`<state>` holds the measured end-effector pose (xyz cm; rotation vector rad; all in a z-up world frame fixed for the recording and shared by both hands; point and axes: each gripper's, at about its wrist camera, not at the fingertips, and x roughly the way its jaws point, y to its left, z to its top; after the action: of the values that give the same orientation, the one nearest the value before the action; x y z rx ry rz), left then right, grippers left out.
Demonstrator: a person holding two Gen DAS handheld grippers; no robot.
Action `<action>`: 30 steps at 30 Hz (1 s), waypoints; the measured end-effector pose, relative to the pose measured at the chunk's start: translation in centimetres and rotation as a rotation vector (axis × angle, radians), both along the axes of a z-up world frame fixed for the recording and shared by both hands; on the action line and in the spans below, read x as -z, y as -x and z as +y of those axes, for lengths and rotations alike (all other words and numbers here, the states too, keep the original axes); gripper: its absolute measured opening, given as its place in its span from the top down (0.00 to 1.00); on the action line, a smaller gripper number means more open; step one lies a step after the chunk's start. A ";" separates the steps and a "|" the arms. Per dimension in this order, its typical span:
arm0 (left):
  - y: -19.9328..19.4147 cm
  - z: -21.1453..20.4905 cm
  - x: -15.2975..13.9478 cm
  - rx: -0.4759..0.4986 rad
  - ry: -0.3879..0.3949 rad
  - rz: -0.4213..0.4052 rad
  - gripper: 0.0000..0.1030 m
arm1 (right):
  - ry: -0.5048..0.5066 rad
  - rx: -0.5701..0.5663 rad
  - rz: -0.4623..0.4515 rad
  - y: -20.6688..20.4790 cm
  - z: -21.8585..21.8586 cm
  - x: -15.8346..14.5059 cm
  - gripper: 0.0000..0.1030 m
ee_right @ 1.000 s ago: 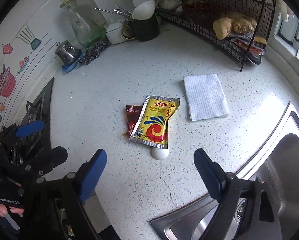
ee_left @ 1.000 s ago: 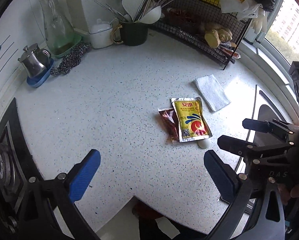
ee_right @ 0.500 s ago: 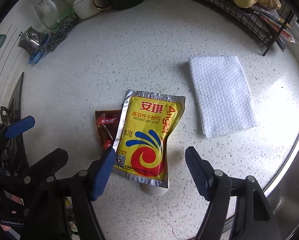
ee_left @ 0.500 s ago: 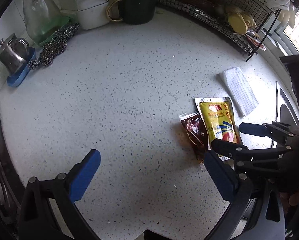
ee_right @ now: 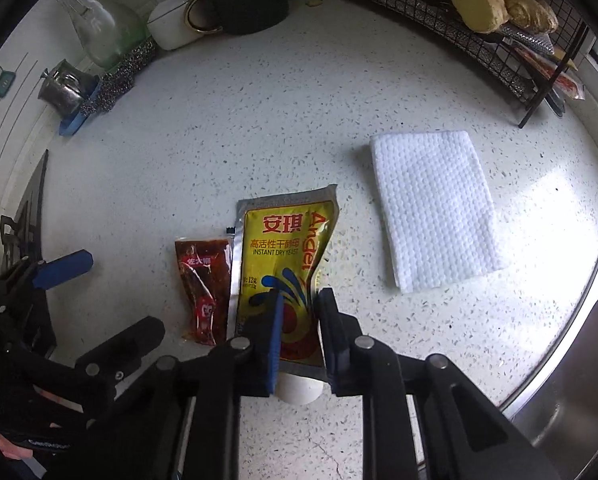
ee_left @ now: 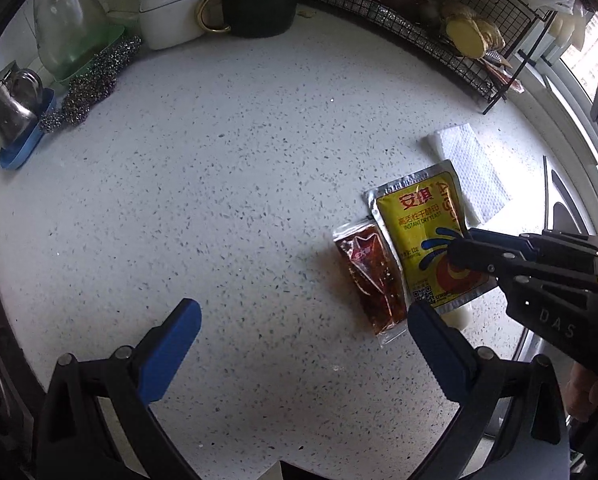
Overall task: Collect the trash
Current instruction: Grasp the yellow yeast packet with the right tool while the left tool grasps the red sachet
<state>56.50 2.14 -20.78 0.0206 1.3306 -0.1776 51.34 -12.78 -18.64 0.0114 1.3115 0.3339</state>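
On the countertop [ee_right: 259,128] a yeast packet [ee_right: 283,256] is laid with a sauce sachet [ee_right: 205,284] touching its left edge. A folded paper towel [ee_right: 435,208] is placed to its right, apart. Partly under its near end a small round object [ee_right: 301,390] is found. The sink [ee_right: 571,380] is set at the far right.

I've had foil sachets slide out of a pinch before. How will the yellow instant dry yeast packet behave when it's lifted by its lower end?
The yeast packet looks thin and already creases between the closing right claw, so it will probably flop. Its glossy foil may be slippery. It seems light, so it should lift easily, away from the white lump its lower edge rests on.
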 end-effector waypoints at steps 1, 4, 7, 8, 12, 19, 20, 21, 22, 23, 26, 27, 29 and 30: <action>0.0 -0.1 -0.2 0.001 0.001 -0.002 0.01 | -0.002 -0.004 -0.010 0.2 -0.2 -0.4 0.88; 0.0 -0.5 -0.6 0.005 0.001 0.003 0.01 | -0.014 -0.006 -0.038 0.8 -0.5 -1.3 0.89; 0.1 -0.6 -0.8 0.009 0.005 0.012 0.01 | -0.017 0.005 -0.070 1.4 -1.8 -2.3 0.89; 0.0 -0.8 -0.7 0.006 0.002 0.019 0.01 | -0.021 0.010 -0.075 1.4 -2.2 -2.6 0.89; -0.3 -1.7 0.6 -0.013 0.006 0.053 0.01 | -0.031 0.034 -0.078 1.2 -4.2 -3.1 0.89; -0.9 -3.2 3.2 -0.035 -0.028 0.108 0.04 | -0.056 0.066 -0.063 0.9 -6.2 -2.8 0.89; -1.0 -3.4 3.5 -0.037 -0.034 0.114 0.05 | -0.058 0.064 -0.061 1.1 -6.5 -2.9 0.89; -1.0 -3.8 3.8 -0.036 -0.053 0.111 0.06 | -0.060 0.064 -0.060 1.0 -6.5 -2.8 0.89; -1.0 -4.1 3.8 -0.034 -0.068 0.108 0.09 | -0.062 0.062 -0.058 0.9 -6.6 -2.7 0.89; -1.1 -4.5 3.9 -0.030 -0.088 0.107 0.10 | -0.064 0.063 -0.055 0.8 -6.7 -2.6 0.89; -1.3 -5.5 3.8 -0.014 -0.127 0.100 0.25 | -0.072 0.060 -0.051 0.8 -7.8 -2.6 0.89; -1.3 -5.7 3.7 -0.013 -0.125 0.096 0.33 | -0.074 0.061 -0.050 0.8 -8.0 -2.6 0.89; -1.3 -6.2 3.6 -0.019 -0.125 0.093 0.39 | -0.080 0.059 -0.048 0.8 -8.2 -2.5 0.89; -1.3 -6.4 3.6 -0.019 -0.125 0.089 0.43 | -0.084 0.060 -0.047 0.9 -8.2 -2.5 0.89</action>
<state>57.78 -4.30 -24.40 0.1067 1.4283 -0.0804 50.47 -20.97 -16.17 0.1126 1.2475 0.3356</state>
